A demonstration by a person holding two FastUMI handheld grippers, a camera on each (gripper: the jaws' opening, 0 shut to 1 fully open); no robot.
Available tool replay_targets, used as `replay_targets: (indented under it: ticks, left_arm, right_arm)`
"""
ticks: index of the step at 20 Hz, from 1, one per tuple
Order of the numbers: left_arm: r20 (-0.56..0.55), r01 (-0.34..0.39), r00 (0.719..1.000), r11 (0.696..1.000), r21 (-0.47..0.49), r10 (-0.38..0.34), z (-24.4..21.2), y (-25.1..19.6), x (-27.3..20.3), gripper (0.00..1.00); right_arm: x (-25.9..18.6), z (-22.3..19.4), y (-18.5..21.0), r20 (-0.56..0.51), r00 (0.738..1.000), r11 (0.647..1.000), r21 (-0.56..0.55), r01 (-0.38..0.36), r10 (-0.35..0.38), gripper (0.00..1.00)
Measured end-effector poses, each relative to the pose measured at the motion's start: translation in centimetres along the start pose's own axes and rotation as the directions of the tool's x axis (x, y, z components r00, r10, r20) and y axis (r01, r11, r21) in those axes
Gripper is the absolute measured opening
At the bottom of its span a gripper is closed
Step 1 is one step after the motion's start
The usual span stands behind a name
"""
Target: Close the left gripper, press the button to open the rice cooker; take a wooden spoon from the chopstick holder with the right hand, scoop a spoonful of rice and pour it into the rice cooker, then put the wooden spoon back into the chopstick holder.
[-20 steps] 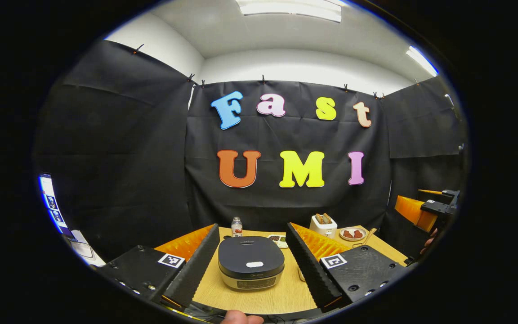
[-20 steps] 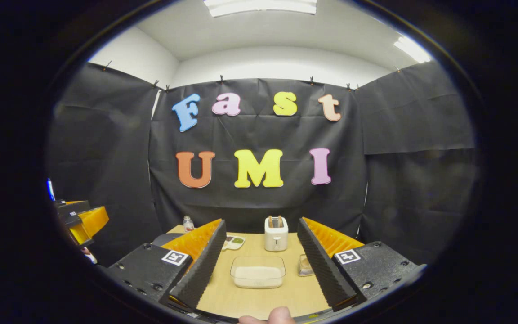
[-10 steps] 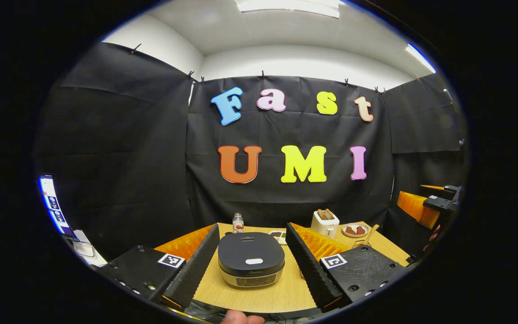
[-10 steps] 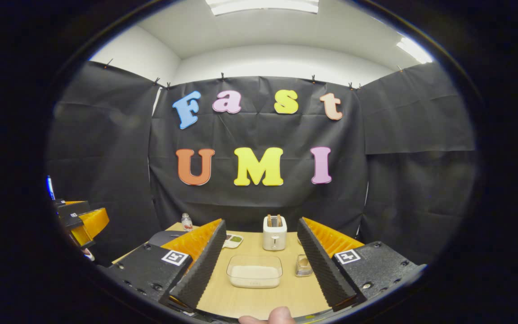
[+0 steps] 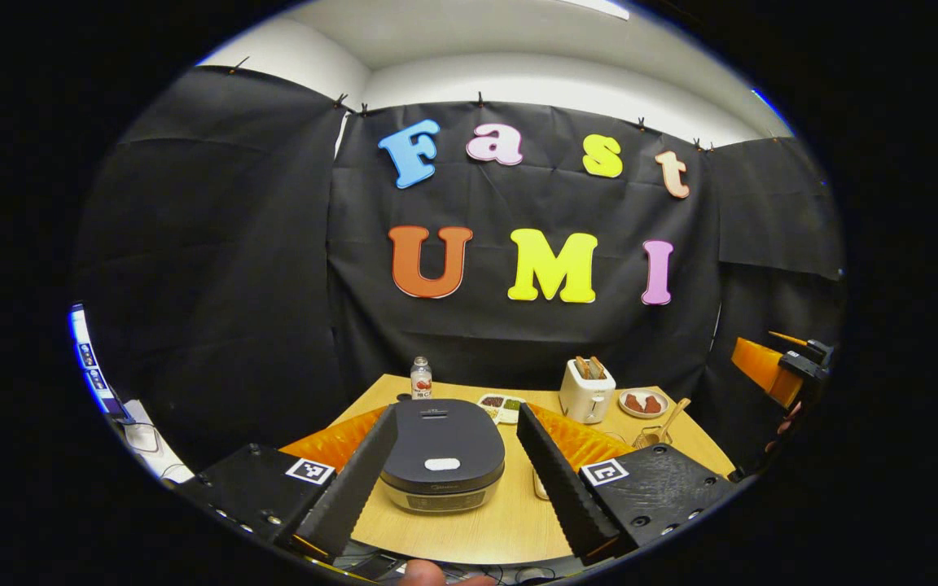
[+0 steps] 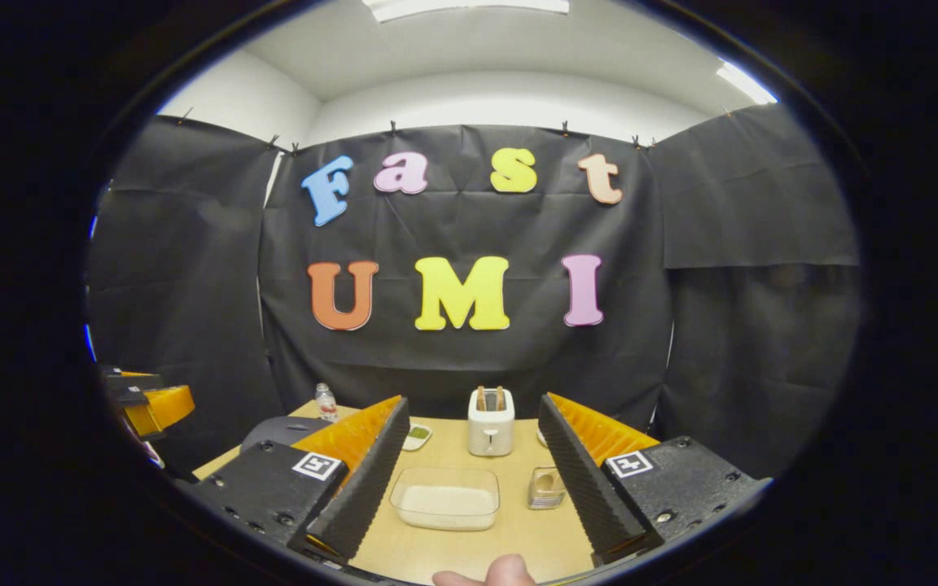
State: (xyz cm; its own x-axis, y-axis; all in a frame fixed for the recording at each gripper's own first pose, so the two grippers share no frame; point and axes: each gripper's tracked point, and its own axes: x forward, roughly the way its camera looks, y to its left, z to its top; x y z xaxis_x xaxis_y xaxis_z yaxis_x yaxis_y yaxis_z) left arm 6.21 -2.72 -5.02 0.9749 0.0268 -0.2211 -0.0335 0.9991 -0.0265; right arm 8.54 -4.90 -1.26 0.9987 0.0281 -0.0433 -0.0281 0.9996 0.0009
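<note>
Table [image 5: 510, 521]: rice cooker [image 5: 441, 452], lid down, btwn wide left claw [image 5: 446, 465] fingers; right claw [image 6: 471, 468] wide.

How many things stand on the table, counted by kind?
Rice cooker: 1
Bottle: 1
Toaster: 1
Plate with food: 1
Small food tray: 1
Chopstick holder: 1
Wooden spoon: 1
Rice container: 1
Total: 8

Both held level above the table: left gripper [image 5: 453, 480] with jaws spread wide, right gripper [image 6: 469, 480] likewise parted, gripping nothing; fingertip [image 6: 506, 571] visible at lower edge.
</note>
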Motion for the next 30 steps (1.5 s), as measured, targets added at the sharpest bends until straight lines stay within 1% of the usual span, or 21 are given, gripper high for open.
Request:
replay_targets:
  ticks: [2, 3, 6, 7, 8, 10, 11, 12, 13, 14, 15, 16, 17, 18, 19, 21, 23, 27, 30]
  left_arm:
    - [-0.050, -0.003, 0.999, 1.000, 0.007, 0.004, -0.9, -0.3, 1.6, 0.95]
    - [-0.079, -0.024, 0.997, 1.000, 0.016, 0.025, -1.4, -0.1, 2.4, 0.95]
    - [-0.156, -0.056, 0.986, 0.998, 0.023, 0.059, -3.1, 0.1, 5.0, 0.89]
    - [-0.186, -0.056, 0.981, 0.998, 0.028, 0.060, -3.8, -0.1, 5.8, 0.82]
    - [-0.216, -0.066, 0.974, 0.997, 0.035, 0.072, -4.6, 0.0, 6.6, 0.67]
    - [-0.274, -0.074, 0.958, 0.997, 0.031, 0.080, -5.8, 0.1, 8.2, 0.57]
    - [-0.298, -0.090, 0.950, 0.996, 0.025, 0.094, -6.3, 0.2, 8.7, 0.54]
    - [-0.327, -0.089, 0.940, 0.996, 0.021, 0.091, -7.1, 0.3, 9.2, 0.39]
    - [-0.355, -0.091, 0.930, 0.995, 0.029, 0.095, -7.8, 0.4, 9.5, 0.33]
    - [-0.383, -0.082, 0.919, 0.996, 0.040, 0.091, -8.7, 0.5, 9.7, 0.31]
    - [-0.404, -0.084, 0.909, 0.995, 0.054, 0.099, -9.3, 0.7, 10.3, 0.31]
    - [-0.426, -0.086, 0.900, 0.995, 0.048, 0.098, -10.0, 1.1, 10.5, 0.16]
    - [-0.460, -0.056, 0.886, 0.998, 0.034, 0.066, -11.1, 0.9, 11.0, 0.00]
    - [-0.486, -0.042, 0.873, 0.999, 0.032, 0.052, -11.6, 0.7, 10.7, 0.02]
    - [-0.506, -0.034, 0.862, 0.999, 0.029, 0.044, -12.0, 0.9, 11.1, 0.01]
    - [-0.543, -0.028, 0.839, 0.999, -0.021, 0.012, -12.8, 1.3, 11.5, 0.00]
    - [-0.562, -0.017, 0.827, 0.999, -0.046, -0.012, -13.8, 1.6, 12.3, 0.00]
    - [-0.605, -0.001, 0.796, 0.999, -0.054, -0.032, -15.7, 2.2, 14.1, 0.00]
    - [-0.616, 0.002, 0.787, 0.999, -0.036, -0.023, -16.5, 2.8, 15.2, 0.00]
  right_arm:
    - [2.3, -0.2, -1.3, -0.004, 1.000, 1.000, 0.007, -0.014, 0.014, 1.00]
    - [3.6, -0.3, -1.9, -0.001, 1.000, 1.000, 0.014, -0.028, 0.028, 0.99]
    - [7.7, -0.5, -3.8, -0.001, 0.998, 0.997, 0.046, -0.060, 0.060, 1.00]
    - [8.9, -0.7, -4.3, -0.006, 0.997, 0.996, 0.052, -0.070, 0.071, 1.00]
    - [10.0, -0.8, -4.8, -0.007, 0.997, 0.995, 0.056, -0.079, 0.079, 1.00]
    - [12.0, -1.0, -5.7, -0.009, 0.995, 0.993, 0.066, -0.098, 0.099, 1.00]
    - [12.9, -1.6, -6.0, -0.022, 0.994, 0.992, 0.069, -0.106, 0.108, 0.99]
    - [13.5, -2.1, -6.2, -0.038, 0.992, 0.990, 0.076, -0.118, 0.121, 0.99]
    - [14.0, -2.4, -6.4, -0.046, 0.991, 0.989, 0.084, -0.123, 0.127, 1.00]
    - [14.3, -2.7, -6.8, -0.054, 0.991, 0.989, 0.090, -0.119, 0.124, 0.99]
    - [14.5, -3.1, -7.3, -0.064, 0.992, 0.990, 0.092, -0.106, 0.113, 0.99]
    - [14.4, -3.2, -7.6, -0.068, 0.993, 0.991, 0.097, -0.092, 0.099, 0.99]
    - [14.2, -3.5, -7.8, -0.076, 0.994, 0.992, 0.102, -0.076, 0.084, 0.99]
    - [13.8, -3.8, -7.9, -0.084, 0.994, 0.992, 0.110, -0.064, 0.073, 1.00]
    - [13.4, -3.9, -7.9, -0.086, 0.994, 0.992, 0.115, -0.054, 0.064, 0.99]
    - [12.7, -4.2, -8.5, -0.087, 0.996, 0.994, 0.104, -0.022, 0.031, 1.00]
    - [11.7, -4.7, -9.2, -0.097, 0.995, 0.994, 0.106, 0.015, -0.005, 0.99]
    - [10.1, -5.3, -10.9, -0.115, 0.990, 0.991, 0.102, 0.088, -0.077, 1.00]
    - [9.1, -5.4, -12.0, -0.115, 0.986, 0.986, 0.098, 0.133, -0.121, 0.99]
